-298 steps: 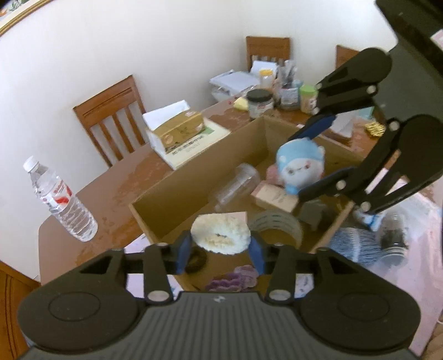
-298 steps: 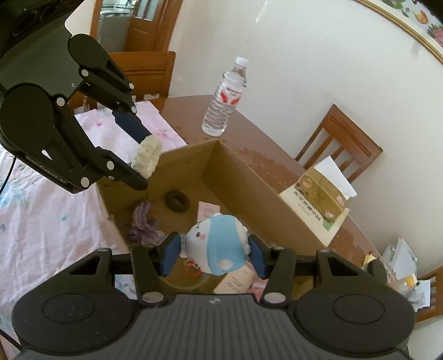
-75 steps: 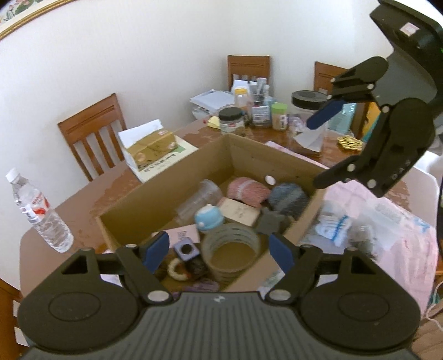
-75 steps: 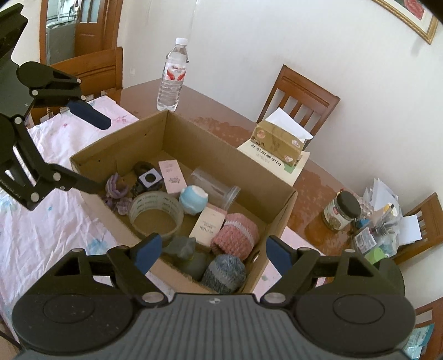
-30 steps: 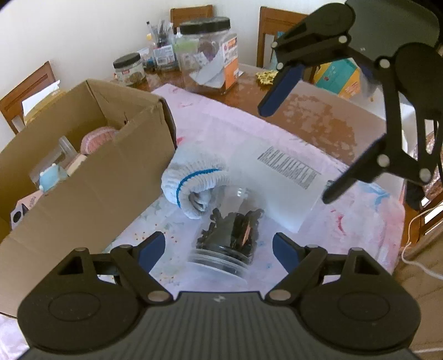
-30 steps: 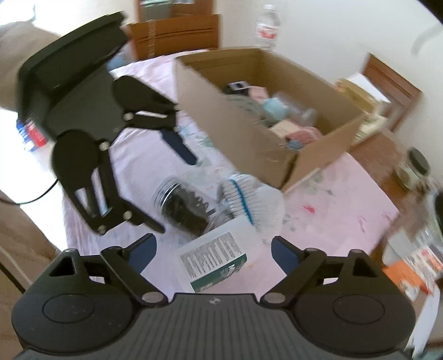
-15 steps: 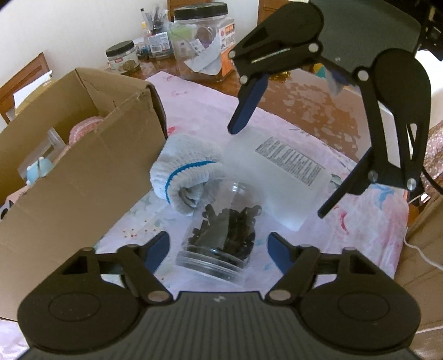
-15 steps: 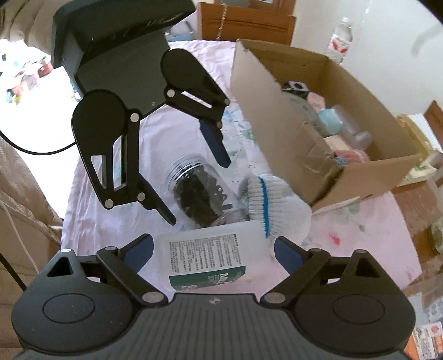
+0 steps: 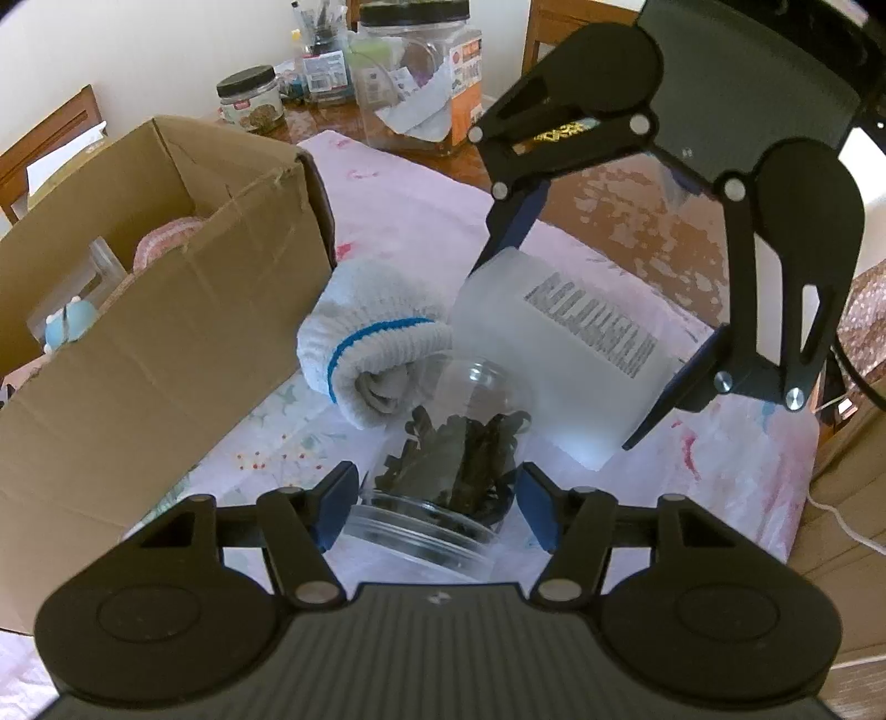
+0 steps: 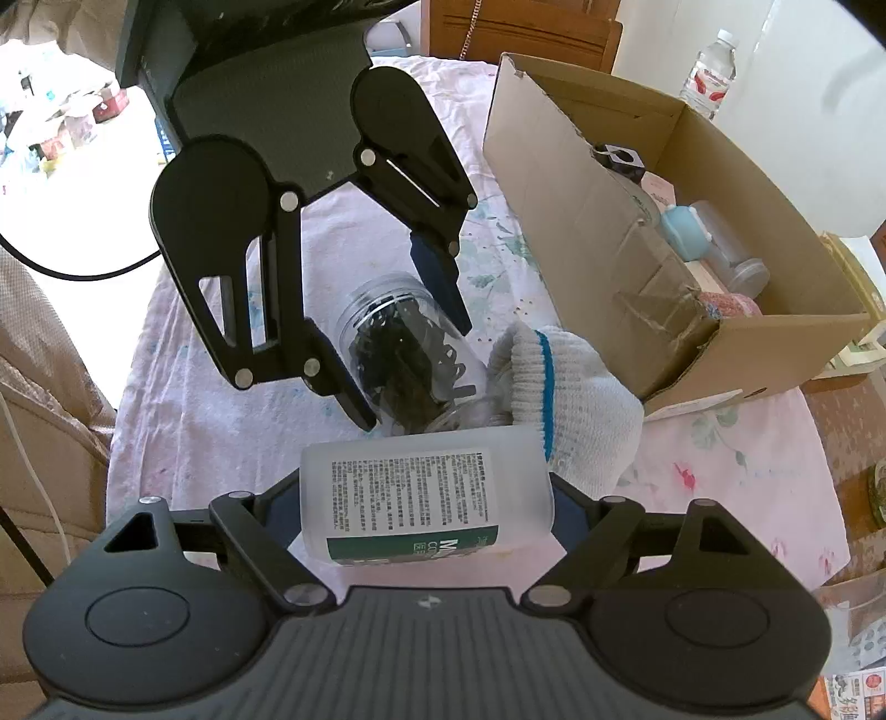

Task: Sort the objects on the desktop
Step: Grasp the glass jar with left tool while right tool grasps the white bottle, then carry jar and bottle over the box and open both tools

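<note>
A clear jar [image 9: 454, 459] of dark pieces lies on the pink cloth between the fingers of my left gripper [image 9: 437, 507]. Its jaws are closing, and the pads stand close beside the jar's sides with thin slivers of gap. A frosted white bottle [image 10: 421, 493] with a printed label fills the gap of my right gripper [image 10: 426, 515]. Those jaws are closing too, with the pads against the bottle's two ends. A white knitted glove [image 9: 376, 332] with a blue stripe lies against jar and bottle. The open cardboard box [image 9: 166, 310] stands beside them, holding several small items.
A pink floral tablecloth [image 9: 421, 210] covers the near part of the wooden table. A large clear tub [image 9: 415, 83] and a black-lidded jar [image 9: 249, 99] stand at the back. A water bottle [image 10: 711, 72] and a chair [image 10: 520, 33] stand beyond the box. A black cable [image 10: 83, 274] hangs off the table's edge.
Both grippers' jaws have narrowed. The right gripper sank and rolled until its pads met the bottle. The left gripper stayed over the jar with its fingers drawing in.
</note>
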Demonstrator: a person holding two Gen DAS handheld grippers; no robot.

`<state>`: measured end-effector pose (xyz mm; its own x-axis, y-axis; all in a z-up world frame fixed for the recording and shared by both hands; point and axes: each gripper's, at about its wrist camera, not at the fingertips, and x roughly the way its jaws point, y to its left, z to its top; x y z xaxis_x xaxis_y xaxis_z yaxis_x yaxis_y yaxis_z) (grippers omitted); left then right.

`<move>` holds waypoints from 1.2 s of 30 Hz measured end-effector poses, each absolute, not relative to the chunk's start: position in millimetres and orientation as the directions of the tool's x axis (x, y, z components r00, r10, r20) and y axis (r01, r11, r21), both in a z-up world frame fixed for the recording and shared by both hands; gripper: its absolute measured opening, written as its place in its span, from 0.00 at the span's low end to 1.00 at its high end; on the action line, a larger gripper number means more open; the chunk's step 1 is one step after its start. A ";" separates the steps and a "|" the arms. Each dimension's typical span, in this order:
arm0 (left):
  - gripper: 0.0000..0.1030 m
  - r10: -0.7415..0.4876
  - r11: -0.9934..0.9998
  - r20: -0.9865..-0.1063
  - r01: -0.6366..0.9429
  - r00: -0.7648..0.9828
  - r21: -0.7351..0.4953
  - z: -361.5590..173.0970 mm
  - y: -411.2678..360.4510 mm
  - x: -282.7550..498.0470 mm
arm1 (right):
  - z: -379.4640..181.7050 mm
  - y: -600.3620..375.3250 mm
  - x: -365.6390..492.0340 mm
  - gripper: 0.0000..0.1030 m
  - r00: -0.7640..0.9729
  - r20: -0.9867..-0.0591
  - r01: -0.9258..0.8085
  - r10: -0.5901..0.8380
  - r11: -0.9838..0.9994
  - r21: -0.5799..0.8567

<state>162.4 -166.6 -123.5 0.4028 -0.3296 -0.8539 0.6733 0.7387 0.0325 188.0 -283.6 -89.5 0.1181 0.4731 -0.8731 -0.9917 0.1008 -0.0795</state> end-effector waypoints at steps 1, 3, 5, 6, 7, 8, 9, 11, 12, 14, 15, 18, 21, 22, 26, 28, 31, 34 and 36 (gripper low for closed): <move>0.61 -0.331 0.738 -0.853 0.674 0.405 0.033 -122.3 -166.2 161.6 | -89.2 -283.7 188.5 0.86 0.117 -0.874 -0.992 0.472 0.103 -0.077; 0.60 -0.332 0.735 -0.848 0.677 0.414 0.043 -118.8 -165.7 159.8 | -87.9 -284.3 188.9 0.86 0.119 -0.875 -0.991 0.470 0.106 -0.077; 0.60 -0.333 0.734 -0.844 0.677 0.421 0.048 -115.8 -163.9 159.2 | -85.6 -284.5 188.9 0.86 0.121 -0.875 -0.991 0.469 0.110 -0.078; 0.60 -0.332 0.735 -0.841 0.676 0.426 0.053 -113.8 -163.4 158.5 | -84.5 -284.3 188.7 0.86 0.121 -0.875 -0.991 0.469 0.113 -0.076; 0.60 -0.330 0.735 -0.840 0.676 0.430 0.057 -111.9 -162.7 158.0 | -82.7 -284.7 188.6 0.86 0.123 -0.874 -0.990 0.470 0.118 -0.076; 0.60 -0.330 0.735 -0.839 0.676 0.432 0.059 -109.7 -162.0 157.4 | -80.9 -284.6 188.1 0.86 0.125 -0.873 -0.990 0.471 0.121 -0.077; 0.60 -0.333 0.735 -0.836 0.675 0.436 0.060 -106.8 -161.4 156.3 | -78.5 -285.1 187.6 0.86 0.129 -0.872 -0.989 0.472 0.125 -0.079; 0.60 -0.335 0.733 -0.831 0.677 0.444 0.067 -100.7 -160.5 154.0 | -74.0 -285.3 185.0 0.86 0.138 -0.871 -0.988 0.472 0.130 -0.085; 0.60 -0.335 0.732 -0.828 0.678 0.450 0.072 -97.0 -160.1 152.7 | -71.4 -285.3 184.0 0.86 0.141 -0.870 -0.987 0.472 0.133 -0.087; 0.61 -0.341 0.730 -0.820 0.679 0.460 0.077 -89.6 -158.5 150.8 | -66.0 -285.2 181.4 0.86 0.152 -0.868 -0.985 0.473 0.142 -0.095; 0.61 -0.343 0.730 -0.817 0.679 0.463 0.078 -86.4 -157.6 150.6 | -62.5 -285.2 180.3 0.86 0.157 -0.867 -0.984 0.473 0.147 -0.098; 0.60 -0.349 0.729 -0.805 0.679 0.480 0.089 -75.5 -154.3 148.4 | -52.4 -283.7 176.1 0.86 0.176 -0.863 -0.980 0.474 0.166 -0.109; 0.61 -0.354 0.727 -0.790 0.678 0.501 0.104 -64.6 -150.0 147.0 | -40.8 -280.7 172.7 0.86 0.204 -0.857 -0.974 0.473 0.183 -0.131; 0.61 -0.356 0.727 -0.785 0.678 0.507 0.108 -61.4 -148.5 146.9 | -37.3 -280.1 171.5 0.86 0.214 -0.855 -0.972 0.473 0.189 -0.139; 0.61 -0.361 0.727 -0.765 0.675 0.533 0.128 -47.6 -139.0 147.8 | -21.7 -274.8 169.8 0.86 0.246 -0.841 -0.964 0.481 0.215 -0.159; 0.60 -0.357 0.729 -0.757 0.670 0.547 0.140 -41.5 -134.8 150.4 | -14.0 -270.9 168.7 0.86 0.268 -0.834 -0.958 0.483 0.224 -0.178; 0.61 -0.353 0.733 -0.742 0.661 0.570 0.159 -31.4 -127.6 151.9 | -3.5 -264.4 167.9 0.86 0.294 -0.824 -0.951 0.485 0.233 -0.202; 0.61 -0.351 0.738 -0.729 0.653 0.588 0.171 -22.7 -120.9 152.4 | 6.3 -258.2 167.1 0.86 0.315 -0.815 -0.945 0.487 0.240 -0.222; 0.61 -0.349 0.741 -0.719 0.647 0.601 0.181 -16.9 -116.1 153.0 | 12.2 -254.3 167.3 0.86 0.328 -0.809 -0.941 0.488 0.243 -0.235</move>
